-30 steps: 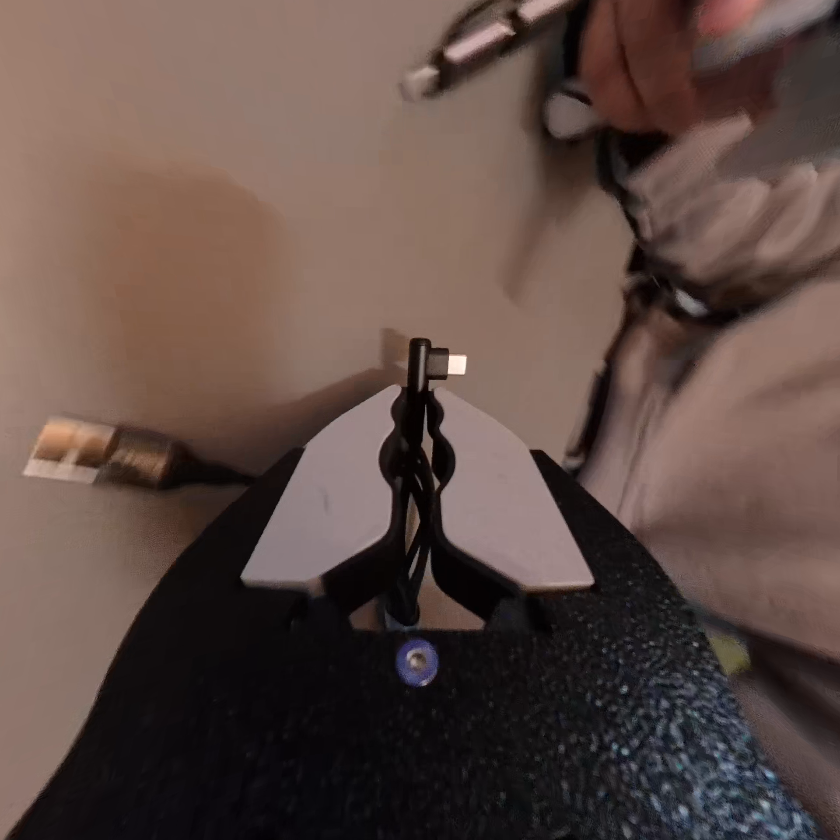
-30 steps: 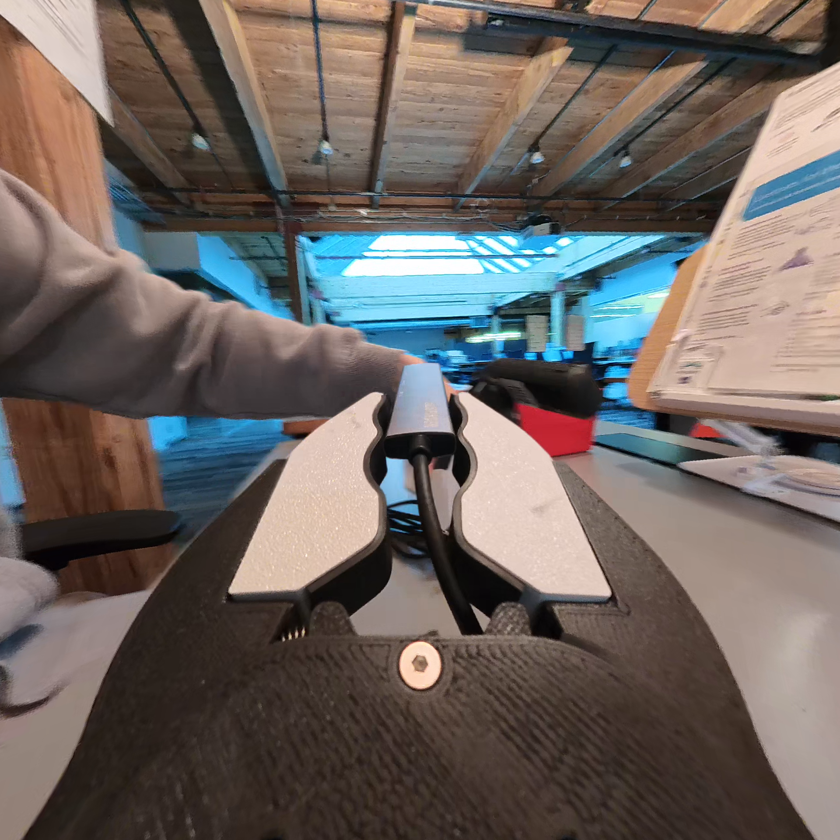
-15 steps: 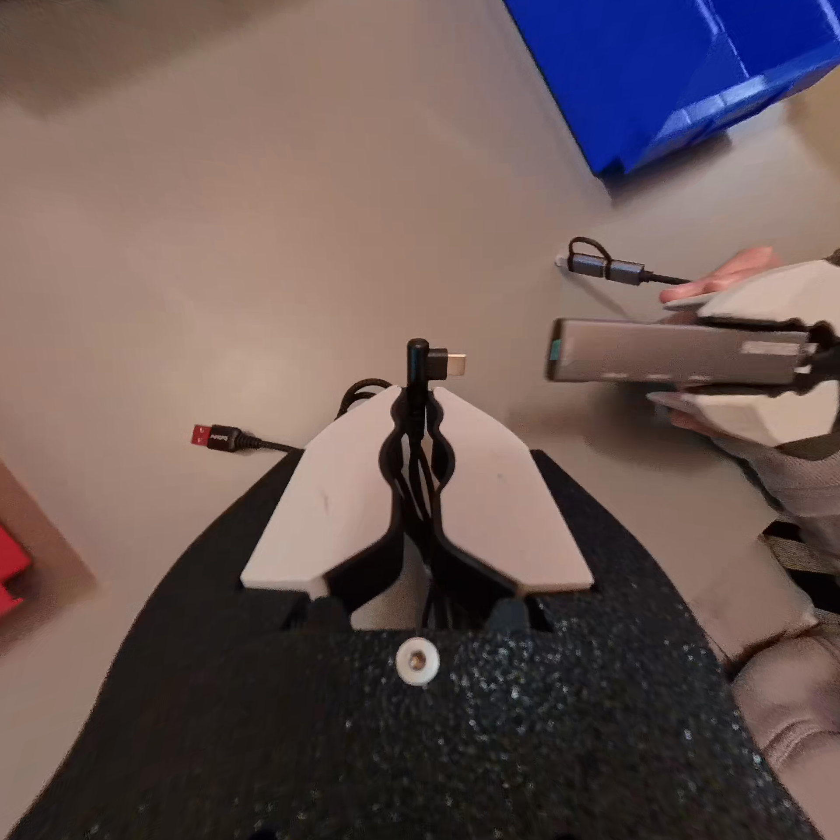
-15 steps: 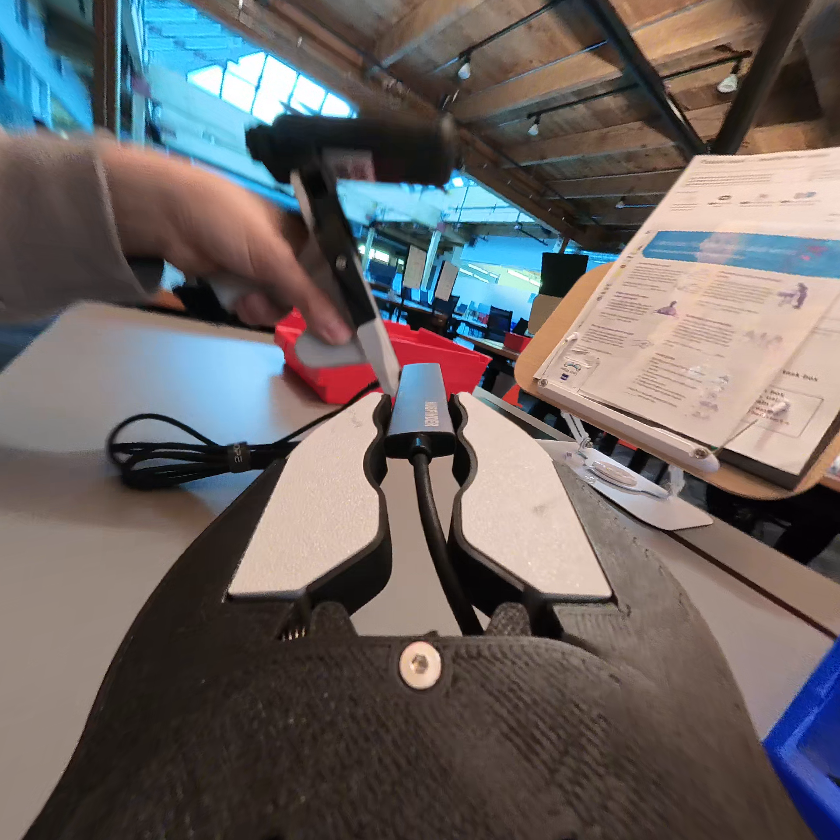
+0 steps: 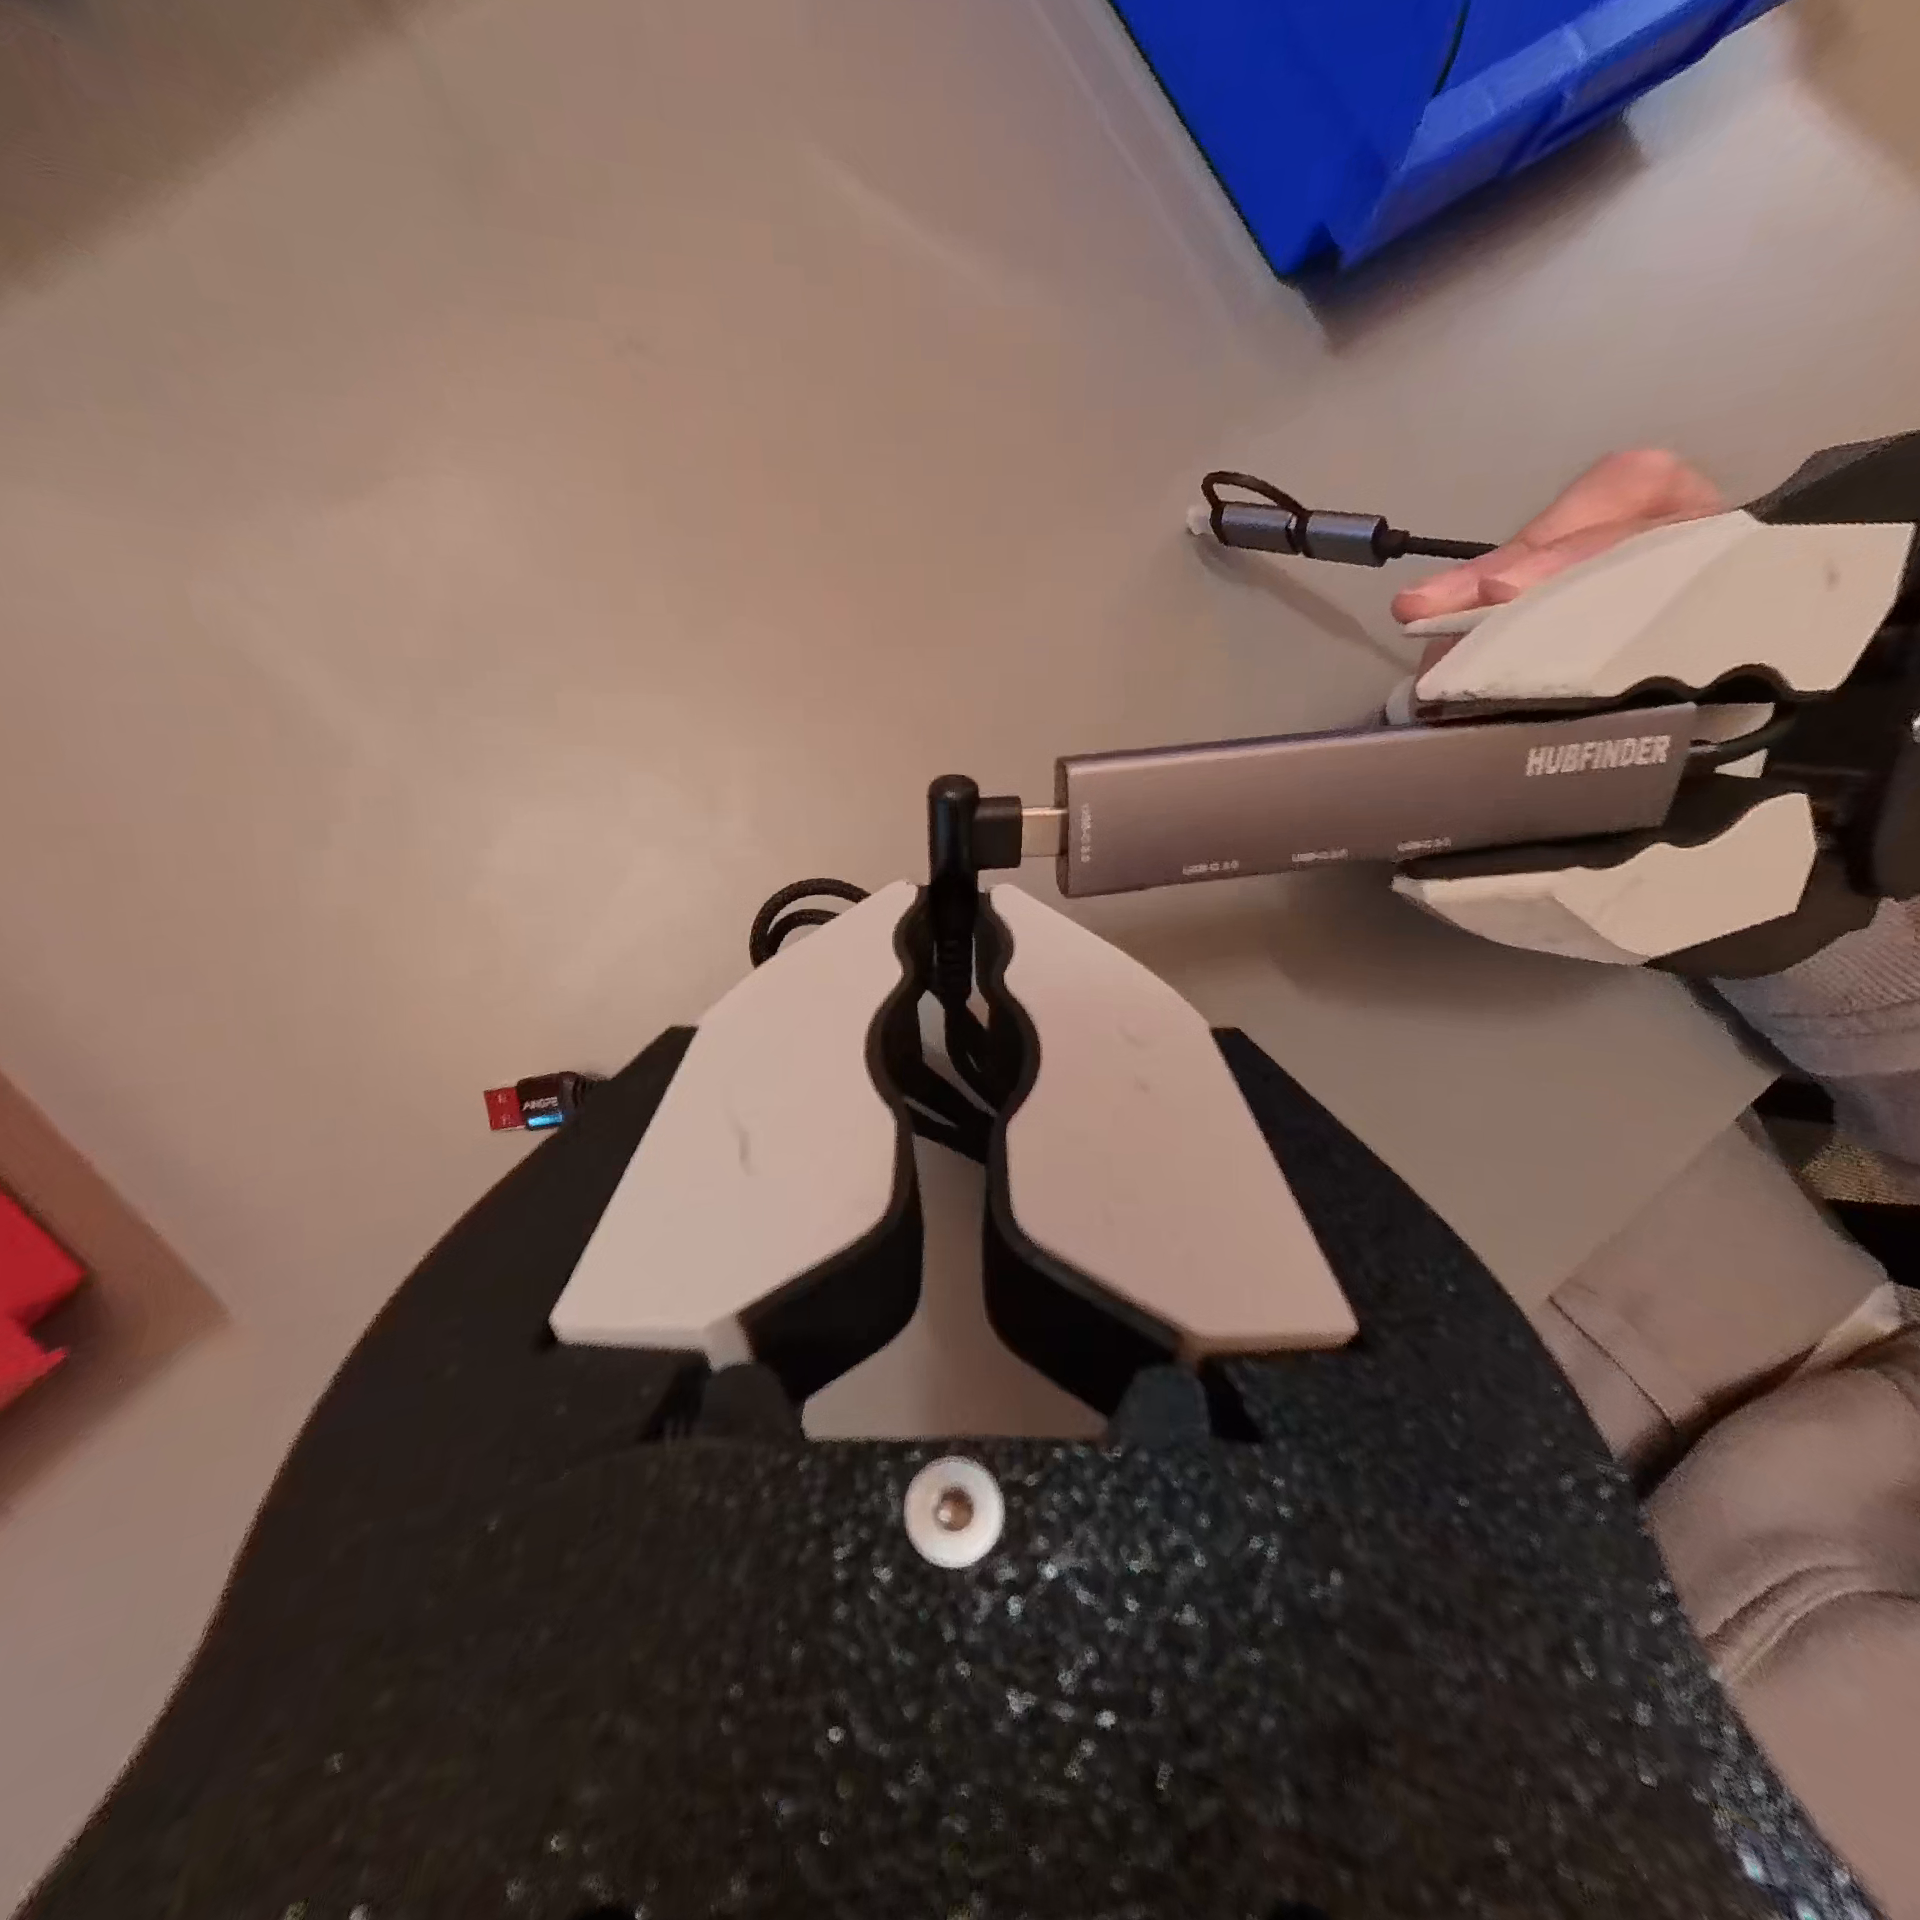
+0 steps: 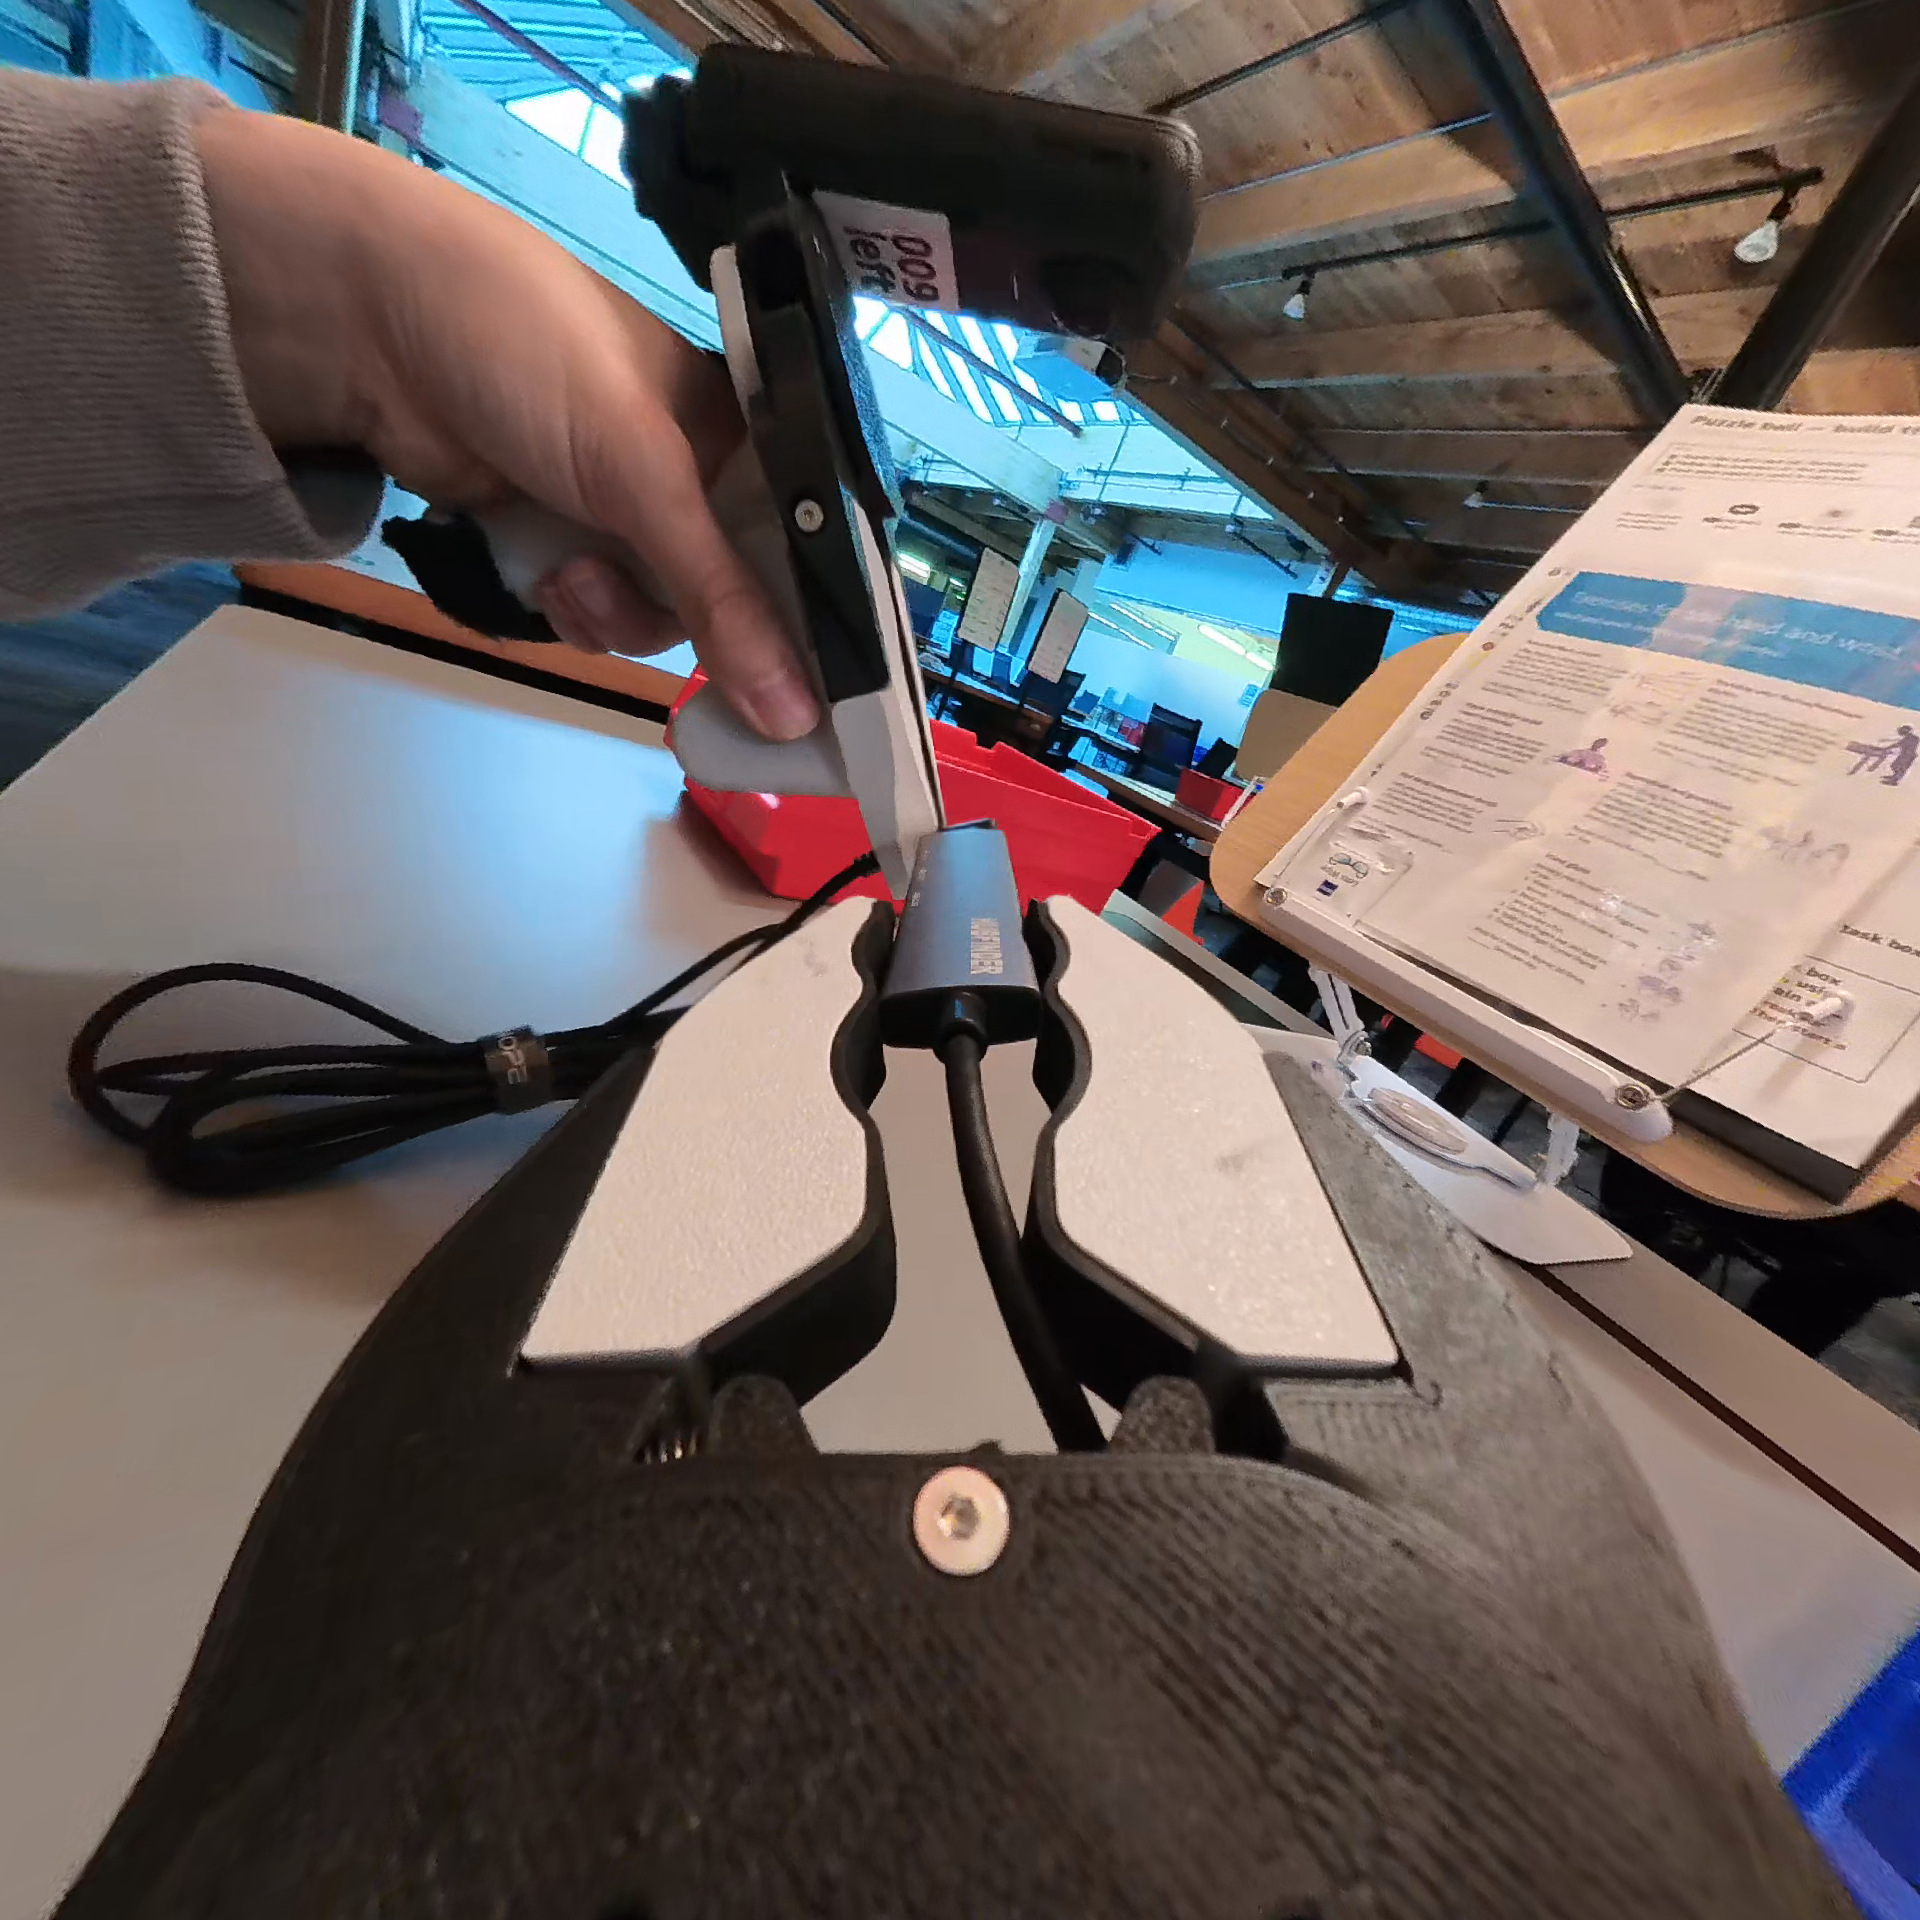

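Observation:
My left gripper (image 5: 951, 902) is shut on a black cable with a right-angle plug (image 5: 971, 826) that points right. The plug's metal tip touches the end of a grey hub (image 5: 1351, 800), which my right gripper (image 5: 1403, 795) holds from the right. In the right wrist view my right gripper (image 6: 961, 920) is shut on the grey hub (image 6: 961, 925), whose black lead (image 6: 1003, 1236) runs back between the fingers. The left gripper (image 6: 883, 790) comes down from above onto the hub's far end, held by a hand (image 6: 499, 416). The cable's bundled coil (image 6: 343, 1070) lies on the table.
The grey table (image 5: 520, 520) holds a red-tipped plug (image 5: 525, 1107), the hub's small grey connector (image 5: 1288, 525), a blue bin (image 5: 1403, 114) at the far right and a red bin (image 6: 997, 821). A stand with printed pages (image 6: 1662, 790) rises at the right. About 7 centimeters separates my left fingertips from my right.
The hub and the right-angle plug have come together: a gap lay between them half a second ago, now the plug's tip meets the hub's end. A second ago the views were blurred and swinging.

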A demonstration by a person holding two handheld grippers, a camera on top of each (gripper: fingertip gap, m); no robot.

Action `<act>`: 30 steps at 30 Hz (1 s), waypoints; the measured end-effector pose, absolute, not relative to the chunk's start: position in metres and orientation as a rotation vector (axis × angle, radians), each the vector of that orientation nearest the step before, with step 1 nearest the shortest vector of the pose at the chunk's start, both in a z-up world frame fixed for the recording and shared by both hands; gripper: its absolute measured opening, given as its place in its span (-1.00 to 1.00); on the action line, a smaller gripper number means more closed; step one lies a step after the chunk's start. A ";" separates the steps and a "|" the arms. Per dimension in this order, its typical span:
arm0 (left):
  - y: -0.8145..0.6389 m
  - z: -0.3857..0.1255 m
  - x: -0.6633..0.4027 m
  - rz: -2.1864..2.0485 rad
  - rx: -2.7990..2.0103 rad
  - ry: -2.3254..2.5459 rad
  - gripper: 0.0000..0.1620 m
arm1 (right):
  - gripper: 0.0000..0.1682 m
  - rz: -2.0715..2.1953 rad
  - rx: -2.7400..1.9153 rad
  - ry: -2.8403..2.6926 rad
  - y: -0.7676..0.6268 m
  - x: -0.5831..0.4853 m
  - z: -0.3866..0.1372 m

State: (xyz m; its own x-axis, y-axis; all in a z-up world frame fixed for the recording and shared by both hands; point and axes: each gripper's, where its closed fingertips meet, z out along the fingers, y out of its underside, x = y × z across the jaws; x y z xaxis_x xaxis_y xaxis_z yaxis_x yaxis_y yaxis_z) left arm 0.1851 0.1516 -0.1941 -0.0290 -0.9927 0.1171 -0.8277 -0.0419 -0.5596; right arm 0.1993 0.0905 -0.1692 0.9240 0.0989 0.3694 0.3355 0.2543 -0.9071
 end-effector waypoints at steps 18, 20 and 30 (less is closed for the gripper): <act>0.142 -0.182 0.193 -1.042 -1.603 2.047 -0.81 | -0.69 -0.080 -1.317 -0.327 0.086 0.205 -0.164; 0.131 -0.173 0.189 -1.339 -1.602 2.068 -0.77 | -0.70 -0.005 -1.296 -0.325 0.081 0.204 -0.160; 0.122 -0.147 0.176 -2.142 -1.776 1.931 -0.76 | -0.70 0.252 -1.230 -0.353 0.063 0.198 -0.149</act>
State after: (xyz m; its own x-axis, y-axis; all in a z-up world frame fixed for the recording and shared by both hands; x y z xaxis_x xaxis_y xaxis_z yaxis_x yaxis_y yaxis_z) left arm 0.1761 0.1216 -0.1473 -0.4286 -0.4357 0.7915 -0.7425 -0.3294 -0.5833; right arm 0.1985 0.0625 -0.1491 0.9186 0.3744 0.1266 0.0014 0.3173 -0.9483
